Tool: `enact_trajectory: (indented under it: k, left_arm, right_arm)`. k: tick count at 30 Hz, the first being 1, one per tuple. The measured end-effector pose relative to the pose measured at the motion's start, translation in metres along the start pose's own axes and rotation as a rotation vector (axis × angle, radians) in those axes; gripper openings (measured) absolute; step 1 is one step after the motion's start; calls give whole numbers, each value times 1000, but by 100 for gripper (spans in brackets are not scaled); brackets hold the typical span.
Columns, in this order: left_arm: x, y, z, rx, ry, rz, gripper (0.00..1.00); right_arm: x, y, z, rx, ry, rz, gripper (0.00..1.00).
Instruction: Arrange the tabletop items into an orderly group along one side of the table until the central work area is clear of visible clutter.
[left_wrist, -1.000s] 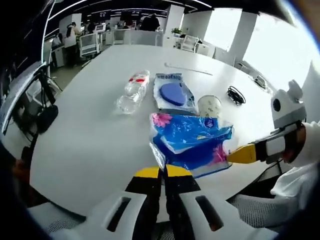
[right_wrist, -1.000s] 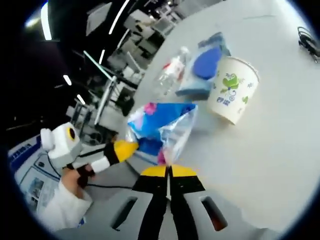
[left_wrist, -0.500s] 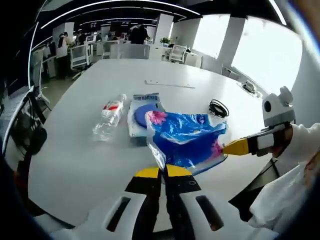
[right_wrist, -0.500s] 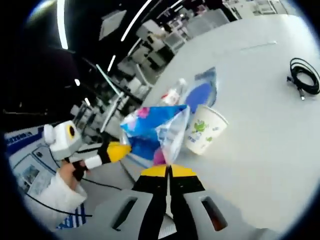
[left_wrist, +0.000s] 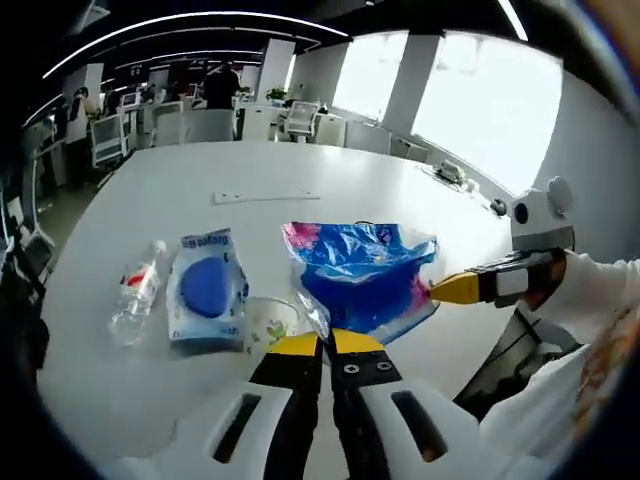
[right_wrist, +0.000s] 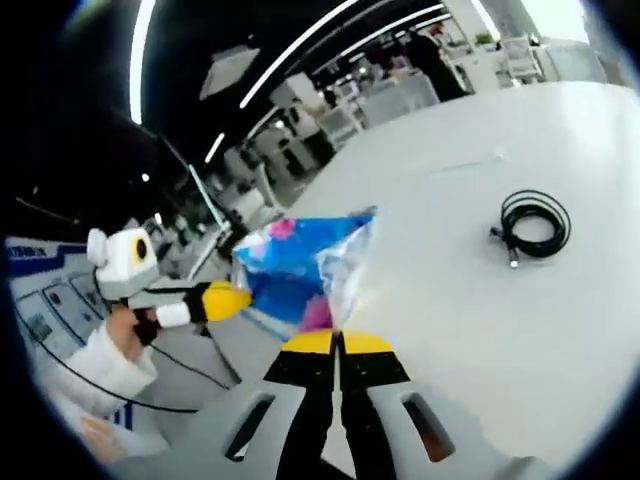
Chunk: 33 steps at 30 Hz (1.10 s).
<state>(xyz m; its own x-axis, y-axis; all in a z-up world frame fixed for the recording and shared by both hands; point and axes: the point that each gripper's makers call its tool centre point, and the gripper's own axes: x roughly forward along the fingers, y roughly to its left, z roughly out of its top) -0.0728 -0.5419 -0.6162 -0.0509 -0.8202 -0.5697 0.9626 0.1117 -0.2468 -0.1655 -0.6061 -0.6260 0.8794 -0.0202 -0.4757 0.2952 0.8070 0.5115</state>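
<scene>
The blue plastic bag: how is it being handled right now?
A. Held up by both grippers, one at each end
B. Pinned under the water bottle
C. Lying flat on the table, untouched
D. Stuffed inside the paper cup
A: the left gripper and the right gripper each pinch an edge of the blue plastic bag, holding it above the table.

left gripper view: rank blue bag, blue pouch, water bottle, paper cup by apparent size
1. blue bag, held up near the camera, so likely inflated
2. blue pouch
3. water bottle and paper cup: look alike; cup partly hidden, not ranked
</scene>
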Motion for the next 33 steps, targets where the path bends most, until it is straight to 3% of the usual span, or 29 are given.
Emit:
enact_trajectory:
  k: [3, 7, 11, 15, 20, 25, 33]
  left_arm:
    - [10, -15, 9, 28, 5, -40, 0]
    - [22, -33, 21, 108, 24, -76, 0]
    - [31, -44, 40, 126, 11, -109, 0]
    - [36, -54, 60, 150, -10, -135, 0]
    - [41, -62, 75, 197, -10, -151, 0]
    - [49, -67, 91, 221, -11, -172, 0]
    - [64, -70, 142, 262, -57, -186, 0]
  right_arm:
    - [-13, -13, 7, 11, -11, -29, 0]
    - [-28, -26, 21, -74, -17, -66, 0]
    - [-40, -34, 46, -167, -22, -80, 0]
    - [-51, -38, 71, -178, -47, -81, 0]
    - [-56, -43, 90, -254, -32, -82, 0]
    - [-62, -51, 108, -270, -26, -79, 0]
    - [-68, -62, 158, -333, -49, -81, 0]
